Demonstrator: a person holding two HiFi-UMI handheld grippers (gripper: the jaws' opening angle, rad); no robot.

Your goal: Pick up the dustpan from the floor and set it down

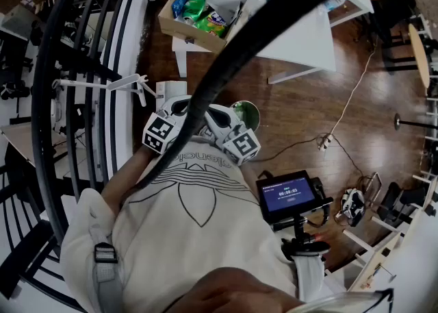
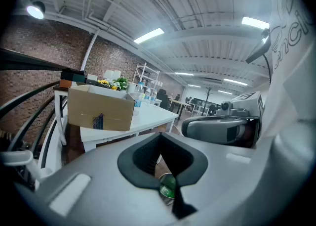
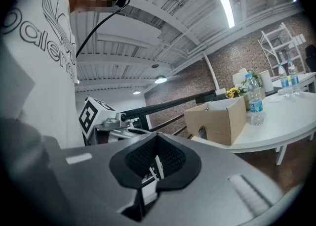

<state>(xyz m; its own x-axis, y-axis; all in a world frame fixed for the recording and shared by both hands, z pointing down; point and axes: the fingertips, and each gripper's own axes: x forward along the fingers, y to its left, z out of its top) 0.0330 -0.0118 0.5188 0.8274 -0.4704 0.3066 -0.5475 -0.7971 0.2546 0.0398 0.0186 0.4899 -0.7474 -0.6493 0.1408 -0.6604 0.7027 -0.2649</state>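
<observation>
Looking steeply down: a person in a cream sweatshirt holds 2 grey grippers close to the chest. The left gripper [image 2: 175,190] and right gripper [image 3: 157,183] both have fingers pressed together on nothing. No dustpan can be picked out; a round green object [image 1: 245,114] sits on the dark wooden floor [image 1: 294,127] just ahead. Likely risks: reaching for the wrong thing, or knocking the black curved railing [image 1: 68,99] alongside.

Left hand-held gripper [image 2: 174,190]: jaws together, nothing between them, tipped slightly below level | Right hand-held gripper [image 3: 147,186]: jaws together, empty, nearly level | Both: side by side just before the chest, close together, marker cubes nearest the torso, jaws pointing away from the body | Left forearm [image 1: 126,174]: drawn in beside the torso
</observation>
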